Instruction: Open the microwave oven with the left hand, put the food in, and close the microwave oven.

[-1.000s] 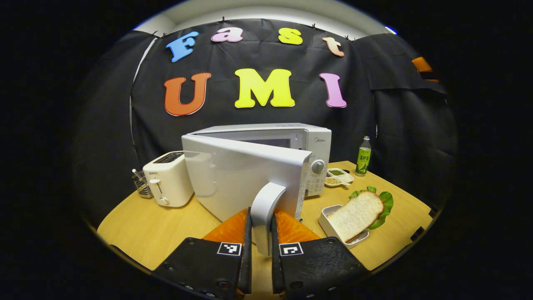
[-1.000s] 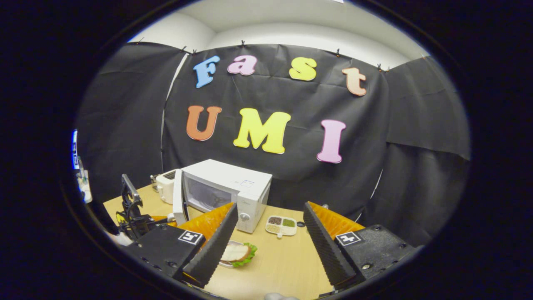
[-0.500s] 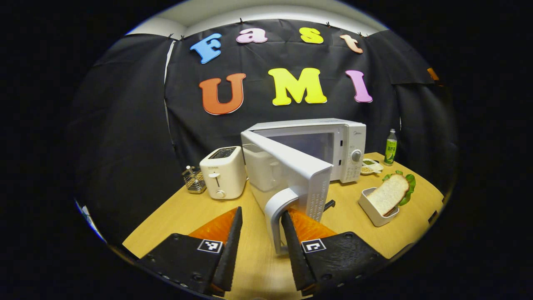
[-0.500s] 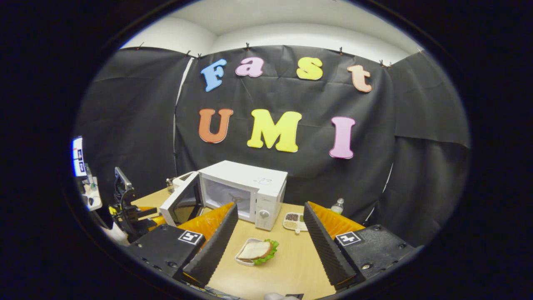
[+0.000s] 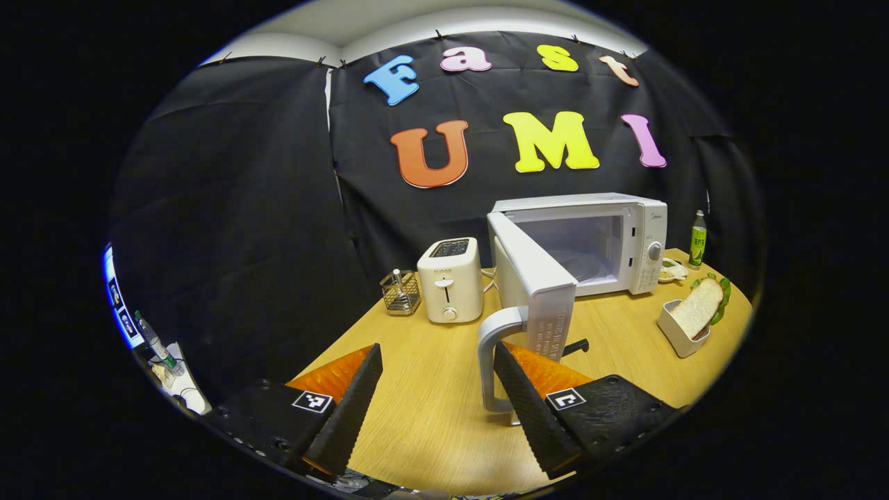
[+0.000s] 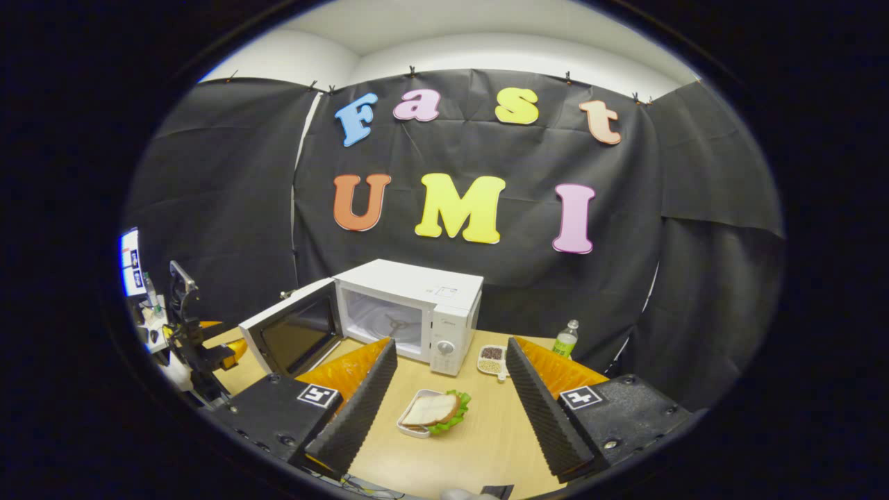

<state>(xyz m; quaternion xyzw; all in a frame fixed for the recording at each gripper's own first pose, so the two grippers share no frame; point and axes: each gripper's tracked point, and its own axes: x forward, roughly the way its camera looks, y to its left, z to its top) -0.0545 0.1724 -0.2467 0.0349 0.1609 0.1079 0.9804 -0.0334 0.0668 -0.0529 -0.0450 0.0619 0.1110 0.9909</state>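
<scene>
A: Which step was it? The microwave (image 6: 410,312) stood on the table (image 6: 486,437) with its door (image 5: 531,281) swung wide.

B: Opening looked finished. The left gripper (image 5: 434,396) was spread, its fingers either side of the door handle (image 5: 489,361) without pinching it.

A: And the food?

B: The sandwich tray (image 6: 432,412) lay on the table before the oven. The right gripper (image 6: 450,406) hovered above it, agape, holding nothing; next it would need lowering to grasp the tray.

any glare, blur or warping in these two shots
Left gripper view: sharp, with fisheye bending of the table edge; the microwave and its open door are evenly lit, with no strong glare. Right gripper view: also sharp; the ceiling strip is bright, and the sandwich is clear.
</scene>
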